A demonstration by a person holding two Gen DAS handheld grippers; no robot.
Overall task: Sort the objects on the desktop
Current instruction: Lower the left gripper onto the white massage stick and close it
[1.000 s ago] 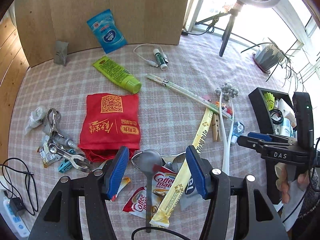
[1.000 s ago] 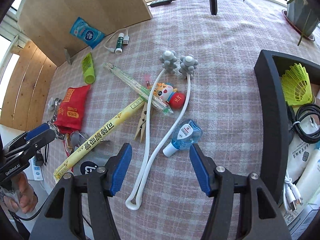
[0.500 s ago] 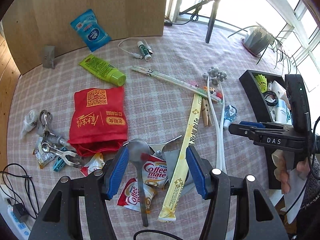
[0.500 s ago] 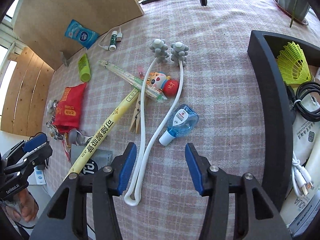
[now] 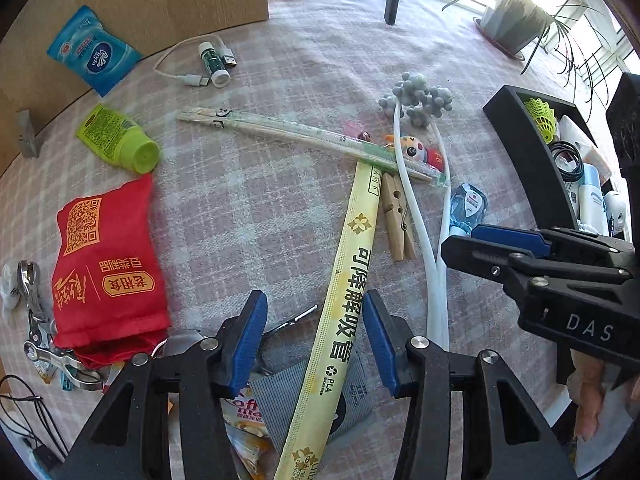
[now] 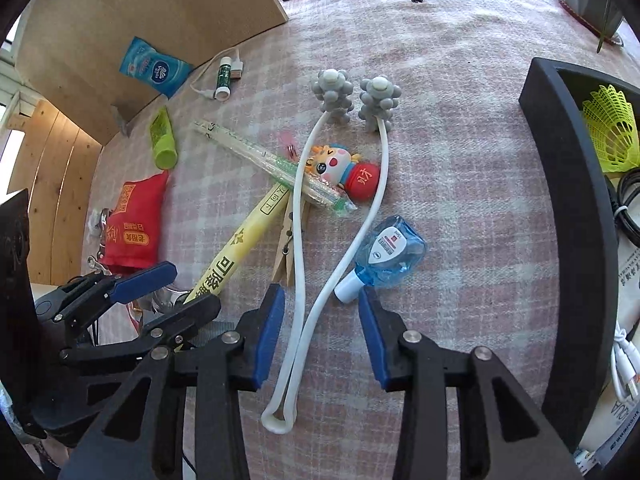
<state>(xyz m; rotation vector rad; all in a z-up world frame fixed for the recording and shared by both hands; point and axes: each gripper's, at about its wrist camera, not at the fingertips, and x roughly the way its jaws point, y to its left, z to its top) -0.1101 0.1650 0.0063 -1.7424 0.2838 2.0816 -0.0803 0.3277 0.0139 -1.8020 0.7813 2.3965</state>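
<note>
My left gripper hangs with its blue-padded jaws spread wide over the long yellow paper-wrapped straw packet, which runs between the pads from 6 toward 12 o'clock without touching them. My right gripper is likewise wide and holds nothing, straddling the white looped massager with two grey knobbed heads, its heads at 12 o'clock. The small clear blue bottle with a white cap lies just beside my right pad at 1 o'clock; the black storage tray sits at 3 o'clock.
</note>
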